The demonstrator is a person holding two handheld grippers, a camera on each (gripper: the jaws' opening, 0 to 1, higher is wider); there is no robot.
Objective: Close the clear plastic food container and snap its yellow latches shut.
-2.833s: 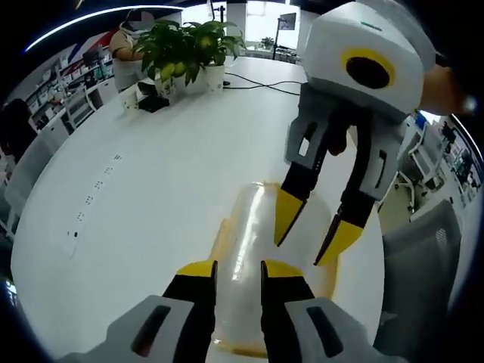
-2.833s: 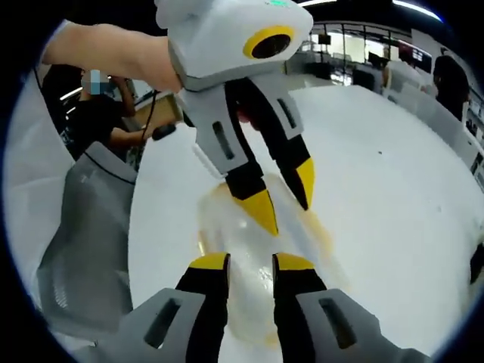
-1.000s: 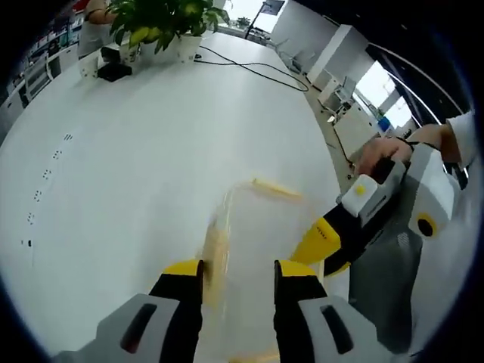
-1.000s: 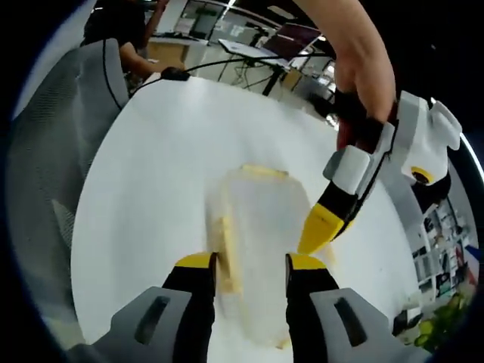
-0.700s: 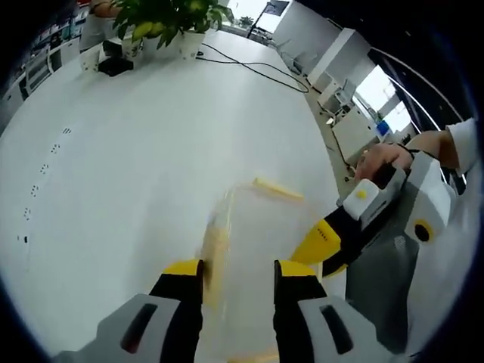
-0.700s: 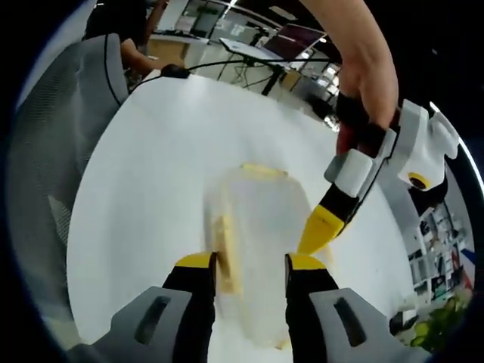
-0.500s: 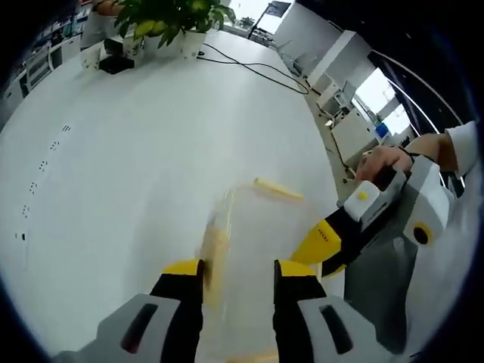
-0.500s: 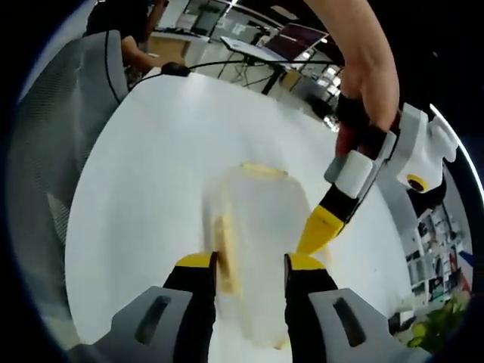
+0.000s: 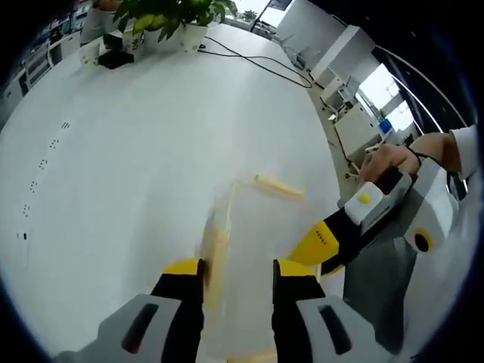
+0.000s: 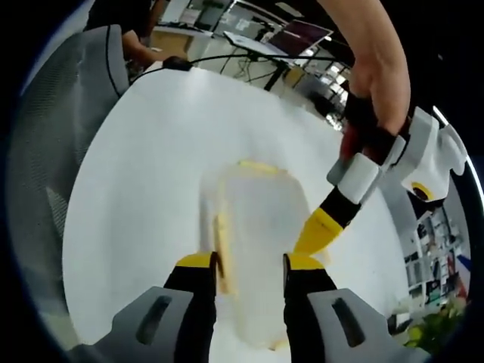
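Between your left gripper (image 9: 229,266) jaws, held apart, lies the clear container (image 9: 253,249) on the white table (image 9: 128,144), one yellow latch (image 9: 278,186) at its far end. Your right gripper (image 10: 243,262) is spread around it too, seemingly without gripping, with potted plants (image 9: 170,13) and desks beyond. Both have barely shifted since half a second ago.

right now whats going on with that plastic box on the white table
A person is working two handheld grippers at opposite ends of a clear container lying on the white table. The left gripper and right gripper each have their jaws straddling an end of it. The lid looks down. A yellow latch shows at one side; whether it is snapped is unclear.
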